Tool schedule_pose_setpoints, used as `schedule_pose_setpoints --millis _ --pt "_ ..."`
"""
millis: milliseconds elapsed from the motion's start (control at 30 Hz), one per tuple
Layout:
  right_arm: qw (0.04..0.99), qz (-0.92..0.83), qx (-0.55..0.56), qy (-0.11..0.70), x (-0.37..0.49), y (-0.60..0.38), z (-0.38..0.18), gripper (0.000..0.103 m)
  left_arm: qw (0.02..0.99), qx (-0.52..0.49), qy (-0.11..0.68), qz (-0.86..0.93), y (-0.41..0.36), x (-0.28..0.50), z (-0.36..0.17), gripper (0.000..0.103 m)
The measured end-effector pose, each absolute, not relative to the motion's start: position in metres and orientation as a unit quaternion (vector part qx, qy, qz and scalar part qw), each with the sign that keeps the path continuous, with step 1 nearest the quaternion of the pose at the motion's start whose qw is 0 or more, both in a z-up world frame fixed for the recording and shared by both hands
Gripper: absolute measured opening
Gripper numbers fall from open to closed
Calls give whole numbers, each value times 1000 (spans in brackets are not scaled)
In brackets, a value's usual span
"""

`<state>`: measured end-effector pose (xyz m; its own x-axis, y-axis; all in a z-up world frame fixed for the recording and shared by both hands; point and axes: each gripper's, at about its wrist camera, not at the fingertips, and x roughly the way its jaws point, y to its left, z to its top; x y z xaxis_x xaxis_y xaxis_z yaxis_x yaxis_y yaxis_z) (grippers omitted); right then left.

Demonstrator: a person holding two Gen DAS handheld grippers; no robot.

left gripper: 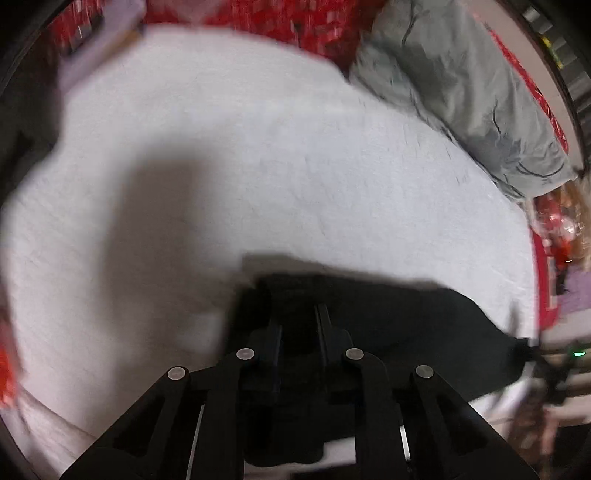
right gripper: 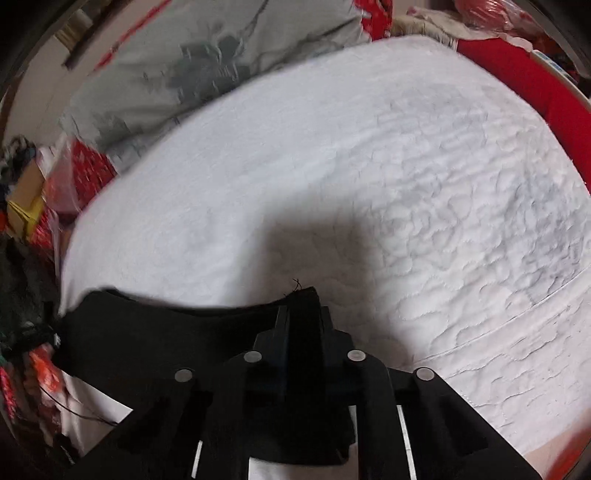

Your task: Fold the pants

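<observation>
The black pants (left gripper: 406, 325) hang stretched between my two grippers above a white quilted bed cover (left gripper: 258, 166). My left gripper (left gripper: 295, 310) is shut on one end of the pants' edge. From there the cloth runs right toward the other gripper. My right gripper (right gripper: 303, 314) is shut on the other end of the black pants (right gripper: 166, 339), and the cloth runs left from it. A loose thread sticks up at the pinched corner. The lower part of the pants is hidden behind the gripper bodies.
A grey-green pillow (left gripper: 461, 81) lies at the head of the bed and also shows in the right wrist view (right gripper: 192, 62). Red patterned bedding (left gripper: 277, 18) borders the white cover (right gripper: 406, 166). Cluttered boxes and bags (right gripper: 33, 206) stand beside the bed.
</observation>
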<state>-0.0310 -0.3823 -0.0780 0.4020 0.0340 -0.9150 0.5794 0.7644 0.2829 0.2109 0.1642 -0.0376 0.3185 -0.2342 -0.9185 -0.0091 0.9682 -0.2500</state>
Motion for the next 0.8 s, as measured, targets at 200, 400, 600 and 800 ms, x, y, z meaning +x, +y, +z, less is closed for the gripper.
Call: schedule_pose_setpoints --millis 200,400,600,800 --pt "771 -191 313 520 -33 -387 -94 11 795 -117 593 -52 170 214 -50 16" --pt "758 -203 346 513 -41 -391 -104 23 792 -124 596 -50 170 210 -46 30" --pt "765 -191 371 490 -73 -393 -77 35 793 -201 573 -51 205 168 -20 58" --pt "755 -176 407 482 -94 -392 -79 41 773 -246 578 -89 196 119 -33 68"
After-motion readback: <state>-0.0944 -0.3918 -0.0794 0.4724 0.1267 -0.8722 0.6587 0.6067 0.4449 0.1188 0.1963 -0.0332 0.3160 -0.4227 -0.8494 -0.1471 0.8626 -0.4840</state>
